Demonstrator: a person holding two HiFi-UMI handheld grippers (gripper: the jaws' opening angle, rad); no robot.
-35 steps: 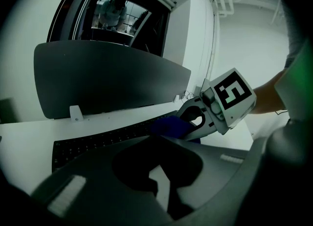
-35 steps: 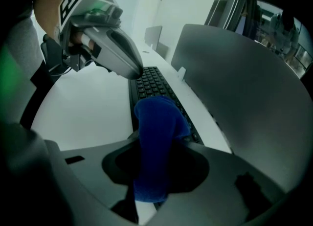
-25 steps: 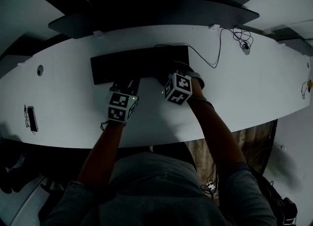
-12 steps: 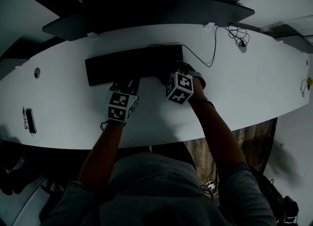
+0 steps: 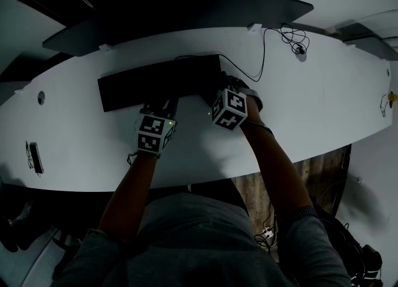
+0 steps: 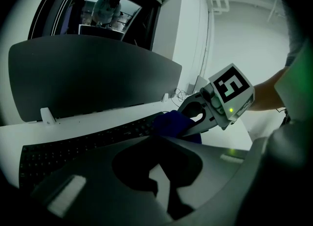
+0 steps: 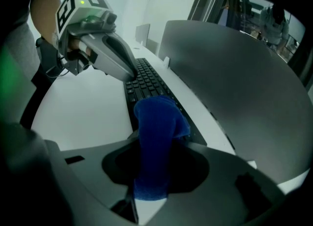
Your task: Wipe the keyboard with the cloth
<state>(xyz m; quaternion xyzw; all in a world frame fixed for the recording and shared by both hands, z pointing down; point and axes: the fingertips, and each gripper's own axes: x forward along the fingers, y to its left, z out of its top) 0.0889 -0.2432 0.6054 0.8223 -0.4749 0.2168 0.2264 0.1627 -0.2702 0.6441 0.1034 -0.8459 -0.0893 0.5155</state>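
In the head view, your black keyboard [image 5: 158, 84] lies as a long flat slab on the smooth white table [image 5: 311, 112], whose far edge curves. A thin cable [image 5: 256, 68] runs from the keyboard's right end. Your left gripper [image 5: 160, 107] points at the keyboard's near edge. Your right gripper [image 5: 216, 95] sits at its right end, with the marker cube tilted.

In the left gripper view, the left gripper's [image 6: 159, 191] dull grey jaws are drawn together with nothing between them. Ahead, the keyboard's [image 6: 83, 144] rows of low matte keys stretch leftwards, and a curved dark panel [image 6: 93, 78] stands behind them. At the keyboard's right end, the other tool presses a soft blue cloth [image 6: 171, 122] against the keys.

In the right gripper view, your right gripper's [image 7: 145, 195] jaws are clamped on the cloth [image 7: 156, 132]. It is a deep blue, fuzzy strip that rises from the jaws and folds over onto the keyboard's [image 7: 146, 80] near end. Farther along, the left gripper's smooth grey fingers [image 7: 120, 58] taper to a wedge that touches the keyboard's edge.
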